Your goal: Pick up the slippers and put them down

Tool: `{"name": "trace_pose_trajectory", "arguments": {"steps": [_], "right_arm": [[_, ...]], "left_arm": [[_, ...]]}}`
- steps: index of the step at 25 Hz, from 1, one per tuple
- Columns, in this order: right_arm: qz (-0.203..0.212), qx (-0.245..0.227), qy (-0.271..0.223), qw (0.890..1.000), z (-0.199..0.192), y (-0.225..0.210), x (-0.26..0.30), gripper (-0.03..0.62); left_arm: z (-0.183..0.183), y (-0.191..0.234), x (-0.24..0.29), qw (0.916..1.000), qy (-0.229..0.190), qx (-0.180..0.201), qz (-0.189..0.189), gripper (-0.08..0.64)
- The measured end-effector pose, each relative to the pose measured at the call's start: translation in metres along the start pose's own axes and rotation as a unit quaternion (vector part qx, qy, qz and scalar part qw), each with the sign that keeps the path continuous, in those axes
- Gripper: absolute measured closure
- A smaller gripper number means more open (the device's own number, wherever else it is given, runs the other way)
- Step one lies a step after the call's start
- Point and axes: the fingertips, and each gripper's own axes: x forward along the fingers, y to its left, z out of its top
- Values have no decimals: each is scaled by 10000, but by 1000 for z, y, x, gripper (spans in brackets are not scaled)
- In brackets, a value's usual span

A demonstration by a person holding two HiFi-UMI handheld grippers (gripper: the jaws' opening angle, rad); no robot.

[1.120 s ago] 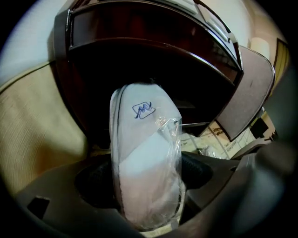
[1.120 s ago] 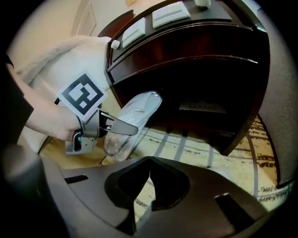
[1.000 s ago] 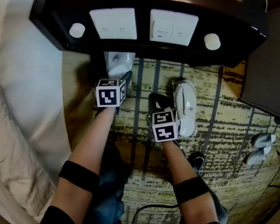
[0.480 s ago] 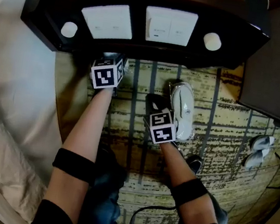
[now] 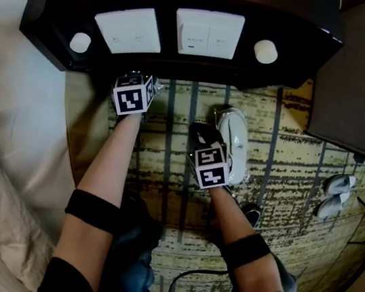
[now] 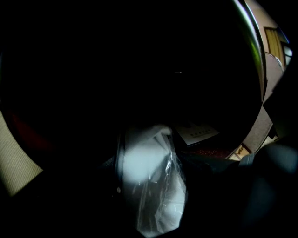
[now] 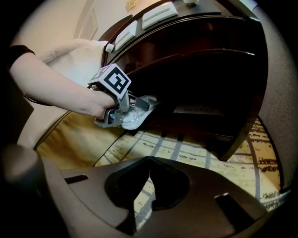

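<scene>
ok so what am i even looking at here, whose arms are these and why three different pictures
A person carries two hand-held, two-fingered grippers; the marker cubes are part of them. One picture looks down from the person's head; the other two cameras ride on the grippers. The left gripper holds a white slipper in clear plastic wrap at the shadowy opening of the dark wooden bedside cabinet. The right gripper, fingers shut and empty, is beside a second wrapped white slipper on the striped beige carpet.

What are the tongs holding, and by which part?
Left tongs hold a plastic-wrapped slipper by its near end; heel or toe cannot be told. Right tongs are shut, empty.
</scene>
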Motion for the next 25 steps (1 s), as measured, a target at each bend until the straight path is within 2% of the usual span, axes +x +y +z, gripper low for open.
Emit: {"name": "trace_pose_trajectory", "arguments": {"steps": [4,8,11,14,18,19,21,25], "right_arm": [[8,8,-69,10000,5,-1,-1,591],[-11,14,-70,10000,6,0,-5,591],[-19,26,-42,10000,8,3,-15,591],[-35,62,10,10000,17,11,-37,591],[-41,57,144,9999,37,34,-93,591],[-53,60,174,9998,44,40,-112,591],[-54,47,207,9998,63,56,-152,591],[-14,-96,127,9999,123,83,-228,591]], "left_arm": [[2,1,-4,9993,-167,284,179,131],[-3,2,-18,9992,-82,321,245,78],[-1,0,-35,9993,-31,320,215,78],[-3,-2,-66,9991,126,332,222,78],[-13,-10,-138,9978,561,297,212,84],[-16,-15,-162,9970,686,297,181,105],[-18,-27,-216,9956,884,294,103,192],[15,-47,-321,9947,942,404,-41,465]]}}
